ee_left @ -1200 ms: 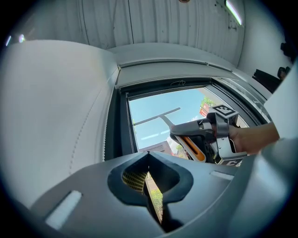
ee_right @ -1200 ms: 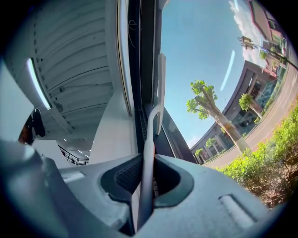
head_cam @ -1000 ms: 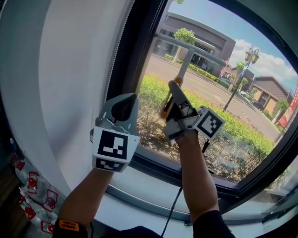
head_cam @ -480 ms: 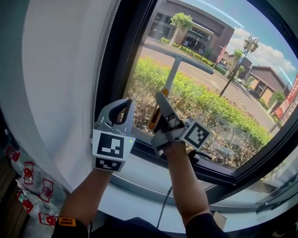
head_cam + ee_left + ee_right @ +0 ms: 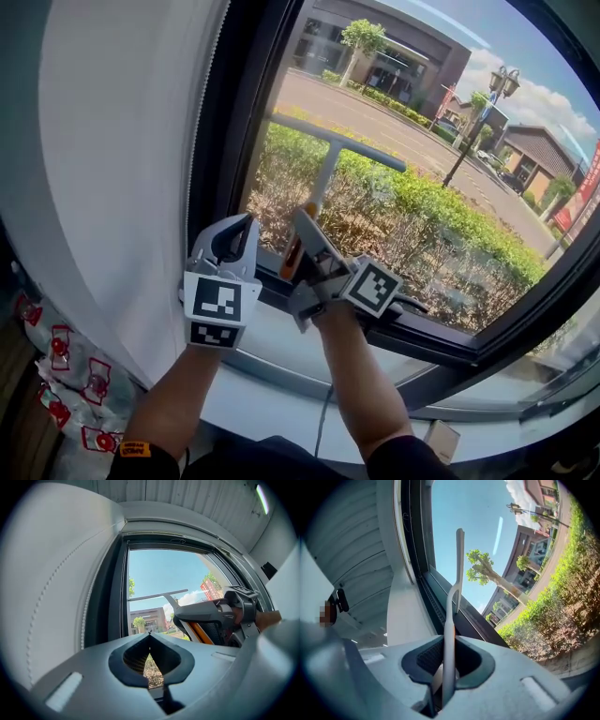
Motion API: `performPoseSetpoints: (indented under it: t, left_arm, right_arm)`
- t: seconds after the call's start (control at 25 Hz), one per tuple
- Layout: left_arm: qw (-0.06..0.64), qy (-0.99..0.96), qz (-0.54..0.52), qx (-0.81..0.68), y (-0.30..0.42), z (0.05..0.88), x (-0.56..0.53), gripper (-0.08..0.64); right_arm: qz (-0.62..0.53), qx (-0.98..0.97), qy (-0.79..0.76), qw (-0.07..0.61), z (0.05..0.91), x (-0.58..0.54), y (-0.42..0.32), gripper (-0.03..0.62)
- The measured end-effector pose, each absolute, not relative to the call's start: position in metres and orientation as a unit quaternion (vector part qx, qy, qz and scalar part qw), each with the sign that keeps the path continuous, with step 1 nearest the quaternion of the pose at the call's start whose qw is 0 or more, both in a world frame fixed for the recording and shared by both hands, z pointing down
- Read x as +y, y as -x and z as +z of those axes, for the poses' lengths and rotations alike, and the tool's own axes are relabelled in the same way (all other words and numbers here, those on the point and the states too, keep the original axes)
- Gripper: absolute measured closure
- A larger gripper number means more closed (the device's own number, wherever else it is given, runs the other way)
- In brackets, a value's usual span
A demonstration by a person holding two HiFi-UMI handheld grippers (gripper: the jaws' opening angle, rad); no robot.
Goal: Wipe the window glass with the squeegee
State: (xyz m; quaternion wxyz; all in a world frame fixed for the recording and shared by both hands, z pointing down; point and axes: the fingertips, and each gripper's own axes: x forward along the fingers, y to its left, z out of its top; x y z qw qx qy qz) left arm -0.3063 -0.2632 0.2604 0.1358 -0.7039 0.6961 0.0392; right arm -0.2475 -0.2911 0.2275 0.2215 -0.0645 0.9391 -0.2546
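Squeegee: T-shaped, slim grey shaft with an orange grip, blade bar against the lower window glass. Judged light and stiff with a soft blade edge, so best held low on the grip, where the right gripper fingers pinch it. Left gripper: fingers pressed together, empty, just beside.

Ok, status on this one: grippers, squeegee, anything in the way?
Right gripper shut on squeegee, blade across window glass, low. Left gripper shut, empty, near the frame. Nothing in the way.
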Motion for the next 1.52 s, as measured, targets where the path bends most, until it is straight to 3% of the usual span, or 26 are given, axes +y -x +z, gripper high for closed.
performPoseSetpoints:
  t: [0.44, 1.0, 1.2, 1.52]
  left_arm:
    - [0.148, 0.709, 0.041, 0.689, 0.303, 0.245, -0.269, 0.548]
    - [0.259, 0.703, 0.079, 0.658, 0.247, 0.105, -0.279, 0.548]
    - [0.269, 0.704, 0.086, 0.651, 0.225, 0.069, -0.291, 0.549]
    - [0.266, 0.701, 0.084, 0.656, 0.220, 0.070, -0.296, 0.549]
  right_arm:
    - [-0.240, 0.940, 0.050, 0.237, 0.213, -0.284, 0.240, 0.546]
    - [-0.127, 0.954, 0.018, 0.270, 0.074, -0.294, 0.178, 0.546]
    - [-0.132, 0.951, 0.006, 0.280, 0.035, -0.311, 0.154, 0.546]
    - [-0.142, 0.949, -0.002, 0.280, 0.040, -0.315, 0.150, 0.546]
